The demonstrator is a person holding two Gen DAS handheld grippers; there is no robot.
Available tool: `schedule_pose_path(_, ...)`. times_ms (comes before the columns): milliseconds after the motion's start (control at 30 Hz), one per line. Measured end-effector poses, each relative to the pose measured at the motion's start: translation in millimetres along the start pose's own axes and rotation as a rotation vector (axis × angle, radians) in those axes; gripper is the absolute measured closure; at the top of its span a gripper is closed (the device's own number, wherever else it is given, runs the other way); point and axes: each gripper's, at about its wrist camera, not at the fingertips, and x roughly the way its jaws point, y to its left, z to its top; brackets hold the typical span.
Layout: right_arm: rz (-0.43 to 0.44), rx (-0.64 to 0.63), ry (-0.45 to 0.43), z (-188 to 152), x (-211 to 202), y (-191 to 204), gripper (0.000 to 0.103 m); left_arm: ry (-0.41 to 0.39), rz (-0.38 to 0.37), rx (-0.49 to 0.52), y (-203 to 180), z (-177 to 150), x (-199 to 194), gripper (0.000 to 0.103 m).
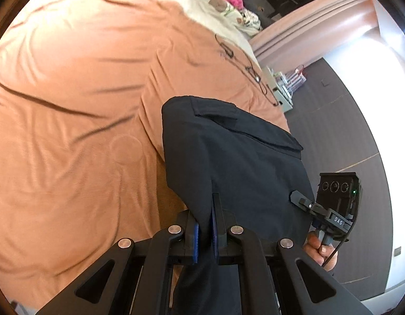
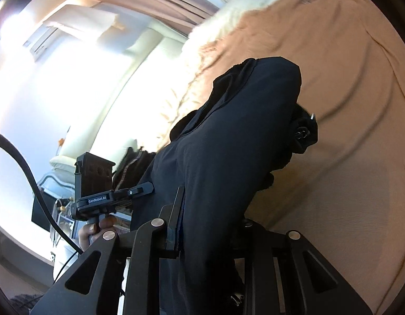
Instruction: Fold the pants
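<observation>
Dark navy pants [image 1: 228,157] hang between both grippers above a bed with a peach sheet [image 1: 71,105]. My left gripper [image 1: 205,225] is shut on a fold of the pants, with cloth between its blue pads. The right gripper [image 1: 298,199] shows in the left wrist view, pinching the pants' right edge. In the right wrist view, the pants [image 2: 241,144] drape over my right gripper [image 2: 205,210] and hide its right finger; it is shut on the cloth. The left gripper [image 2: 142,190] shows there at the pants' left edge.
A white blanket [image 1: 215,5] and pink items lie at the bed's far end. A thin cable [image 1: 244,63] lies on the sheet near the bed edge. Dark floor [image 1: 333,120] and a small shelf [image 1: 281,89] are right of the bed. A bright window [image 2: 71,78] glares.
</observation>
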Motion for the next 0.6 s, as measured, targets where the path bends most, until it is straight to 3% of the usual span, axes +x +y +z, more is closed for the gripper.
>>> schedule_pose_path(133, 0.028, -0.051, -0.001, 0.6, 2.9, 33.2, 0.083, -0.064, 0.046, 0.019, -13.9, -3.6, -48.5, 0.096)
schedule_pose_path(300, 0.059, -0.103, 0.007, -0.1, 10.9, 68.0, 0.083, -0.132, 0.036, 0.031, -16.3, -5.6, -99.3, 0.096)
schedule_pose_path(600, 0.084, -0.171, 0.033, 0.8, 53.9, 114.7, 0.083, -0.215, 0.041, 0.016, 19.7, -12.5, -173.9, 0.096)
